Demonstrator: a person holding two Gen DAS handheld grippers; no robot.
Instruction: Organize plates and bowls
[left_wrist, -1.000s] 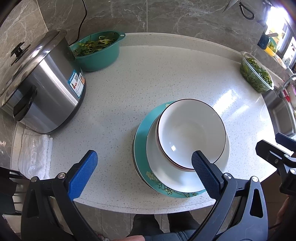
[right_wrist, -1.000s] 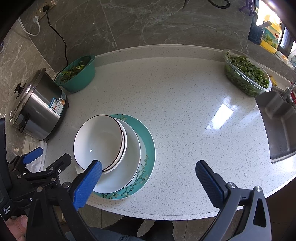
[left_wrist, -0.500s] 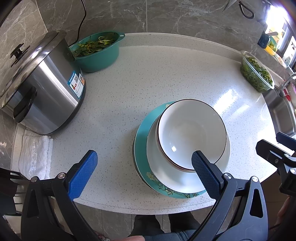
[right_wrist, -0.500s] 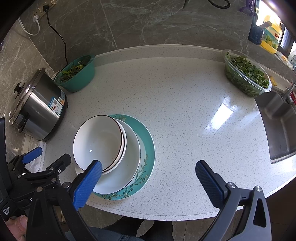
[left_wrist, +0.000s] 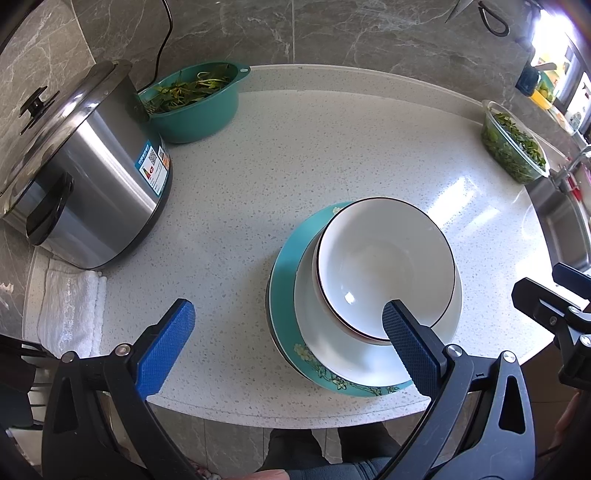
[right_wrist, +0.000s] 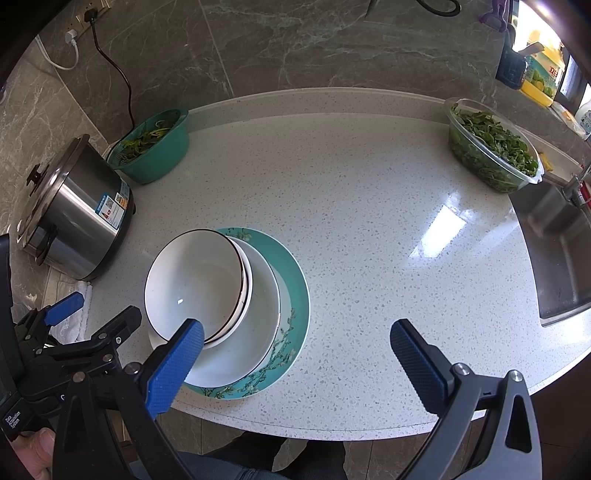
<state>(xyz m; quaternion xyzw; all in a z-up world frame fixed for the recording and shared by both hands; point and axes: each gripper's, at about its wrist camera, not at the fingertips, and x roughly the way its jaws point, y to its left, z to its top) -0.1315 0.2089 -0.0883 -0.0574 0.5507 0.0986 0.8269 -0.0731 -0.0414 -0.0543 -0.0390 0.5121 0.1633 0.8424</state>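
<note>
Closest in, the left hand-held gripper (left_wrist: 288, 334) hangs released over the front of the desk (right_wrist: 369, 221), its blue fingers spread wide; the right-side finger overlaps the near rim of the bowls, so whether it touches them cannot be told. The right hand-held gripper (right_wrist: 295, 345) is likewise released and grasps nothing, its left finger covering part of the near rim of the stack and its right finger over bare desk. Of the person only a bit of hand at the frame edge and dark trousers below the desk show.

The stack sits near the front edge: a teal floral plate (right_wrist: 295, 295) at the bottom, a white plate (right_wrist: 264, 314) on it, and nested white bowls (right_wrist: 195, 277) with dark rims on top, set off-centre toward the left. How many bowls are nested is hard to make out.

To the right of the stack a broad stretch of speckled desk lies open up to the sink (right_wrist: 554, 258), which is cut off by the frame. On the left, a steel rice cooker (left_wrist: 77, 177) stands by a folded white towel (left_wrist: 70, 306). Farther back are a teal basin of greens (left_wrist: 195, 103) at left and a clear container of greens (right_wrist: 491, 147) at right, both by the grey marbled wall (right_wrist: 332, 48).
</note>
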